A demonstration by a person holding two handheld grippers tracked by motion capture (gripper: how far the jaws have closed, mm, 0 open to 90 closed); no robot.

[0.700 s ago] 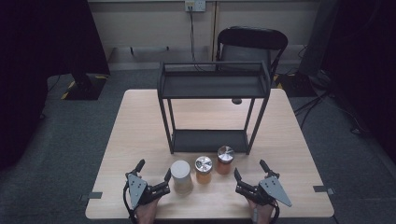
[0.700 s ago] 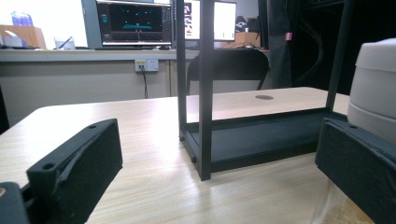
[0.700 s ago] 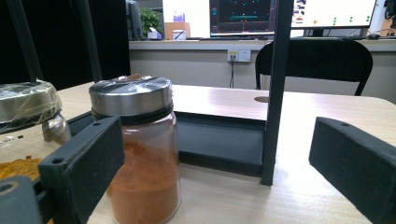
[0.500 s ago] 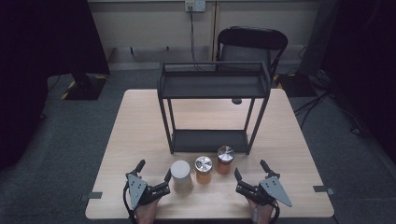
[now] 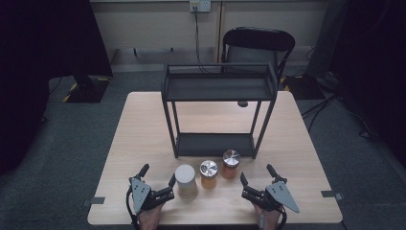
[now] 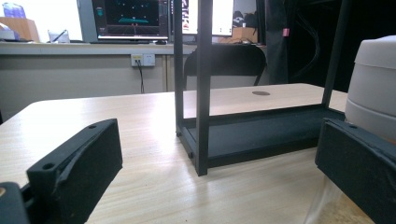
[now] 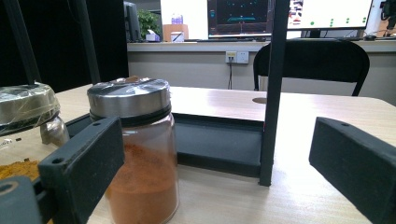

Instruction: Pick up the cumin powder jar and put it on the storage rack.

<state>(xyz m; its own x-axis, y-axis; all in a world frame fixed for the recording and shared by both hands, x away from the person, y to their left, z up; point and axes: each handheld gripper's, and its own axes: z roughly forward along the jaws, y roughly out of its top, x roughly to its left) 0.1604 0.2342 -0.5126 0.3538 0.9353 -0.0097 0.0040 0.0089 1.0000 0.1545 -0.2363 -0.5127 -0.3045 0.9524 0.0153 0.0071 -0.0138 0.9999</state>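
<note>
Nothing has moved; both grippers (image 5: 157, 177) (image 5: 257, 176) stay open.

High view overhead facing fwd, both gripper views low, close, sharing black rack (image 5: 219, 112).

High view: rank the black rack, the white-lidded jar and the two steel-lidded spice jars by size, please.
1. Black rack, by far the largest.
2. White-lidded jar, the widest and tallest jar.
3. The two steel-lidded spice jars: they look alike, so no ranking.
</note>
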